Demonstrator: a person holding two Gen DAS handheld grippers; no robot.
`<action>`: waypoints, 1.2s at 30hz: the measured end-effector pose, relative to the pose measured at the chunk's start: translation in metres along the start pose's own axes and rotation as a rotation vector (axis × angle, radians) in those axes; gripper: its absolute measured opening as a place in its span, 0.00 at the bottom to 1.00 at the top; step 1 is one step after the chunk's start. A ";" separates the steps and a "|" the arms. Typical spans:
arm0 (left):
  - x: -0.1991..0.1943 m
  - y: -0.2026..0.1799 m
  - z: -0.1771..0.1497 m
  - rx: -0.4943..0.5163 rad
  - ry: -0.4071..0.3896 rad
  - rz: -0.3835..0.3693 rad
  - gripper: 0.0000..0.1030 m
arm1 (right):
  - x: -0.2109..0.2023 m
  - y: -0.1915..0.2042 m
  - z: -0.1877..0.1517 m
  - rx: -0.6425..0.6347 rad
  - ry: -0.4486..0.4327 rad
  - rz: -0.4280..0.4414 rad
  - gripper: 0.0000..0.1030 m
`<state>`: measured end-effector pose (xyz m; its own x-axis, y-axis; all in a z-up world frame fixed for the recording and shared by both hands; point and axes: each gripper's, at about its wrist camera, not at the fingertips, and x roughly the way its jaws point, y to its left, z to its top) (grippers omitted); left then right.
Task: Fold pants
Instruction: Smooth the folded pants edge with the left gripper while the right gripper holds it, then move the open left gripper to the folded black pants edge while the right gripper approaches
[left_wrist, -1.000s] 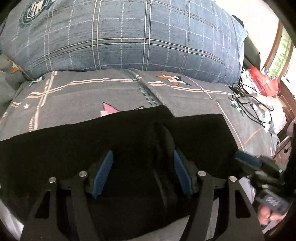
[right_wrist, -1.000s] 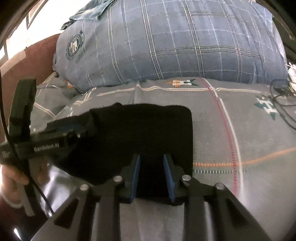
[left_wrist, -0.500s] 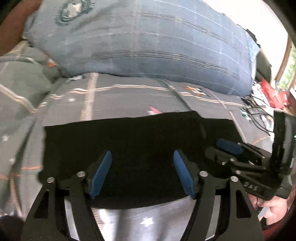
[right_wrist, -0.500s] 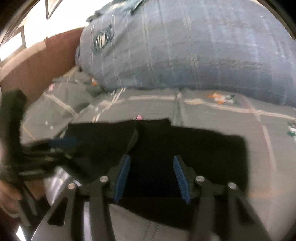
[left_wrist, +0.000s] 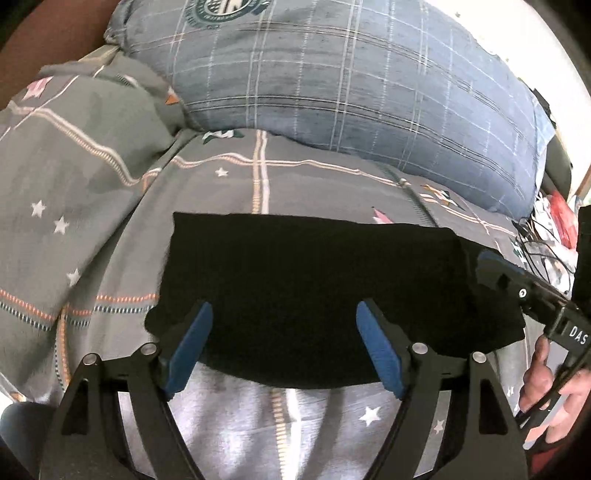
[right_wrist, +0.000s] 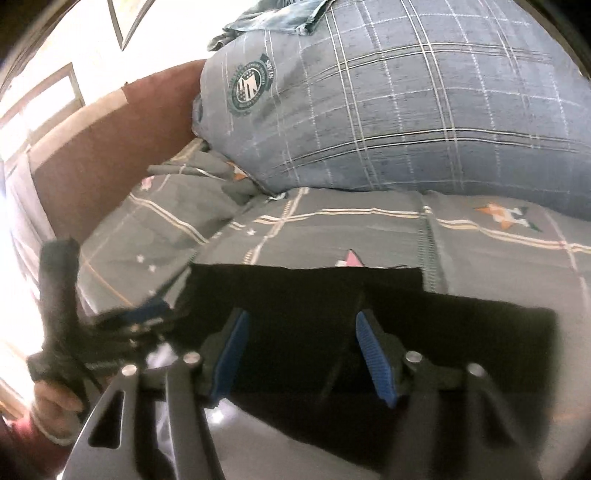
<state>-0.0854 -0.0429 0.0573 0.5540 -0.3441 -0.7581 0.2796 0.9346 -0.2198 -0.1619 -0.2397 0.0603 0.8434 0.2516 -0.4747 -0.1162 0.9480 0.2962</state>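
The black pants (left_wrist: 314, 280) lie folded into a flat rectangle on the grey patterned bedsheet (left_wrist: 221, 184). They also show in the right wrist view (right_wrist: 461, 332). My left gripper (left_wrist: 284, 347) is open and empty, its blue pads at the near edge of the pants. My right gripper (right_wrist: 301, 354) is open and empty over the pants' near part. The right gripper shows at the right edge of the left wrist view (left_wrist: 517, 288), beside the pants' right end. The left gripper shows blurred at the left of the right wrist view (right_wrist: 140, 314).
A large blue plaid pillow (left_wrist: 351, 81) lies behind the pants, also in the right wrist view (right_wrist: 406, 103). A brown headboard (right_wrist: 110, 140) stands at the left. Cables and clutter (left_wrist: 546, 236) lie at the bed's far right.
Both grippers have drawn back from the pants and swung left. The right gripper has opened from nearly closed. The pants lie flat and released.
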 end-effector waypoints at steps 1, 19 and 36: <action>0.001 0.002 -0.001 -0.007 0.002 -0.001 0.78 | 0.001 0.002 0.001 -0.009 -0.001 0.001 0.60; 0.002 0.044 -0.013 -0.188 0.021 0.022 0.78 | 0.035 0.019 0.009 -0.070 0.049 0.003 0.62; 0.006 0.066 -0.028 -0.299 0.047 0.059 0.78 | 0.122 0.059 0.020 -0.168 0.161 0.022 0.67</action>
<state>-0.0853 0.0196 0.0209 0.5241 -0.2901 -0.8008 0.0009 0.9404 -0.3401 -0.0557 -0.1567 0.0361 0.7466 0.2876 -0.5998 -0.2307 0.9577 0.1720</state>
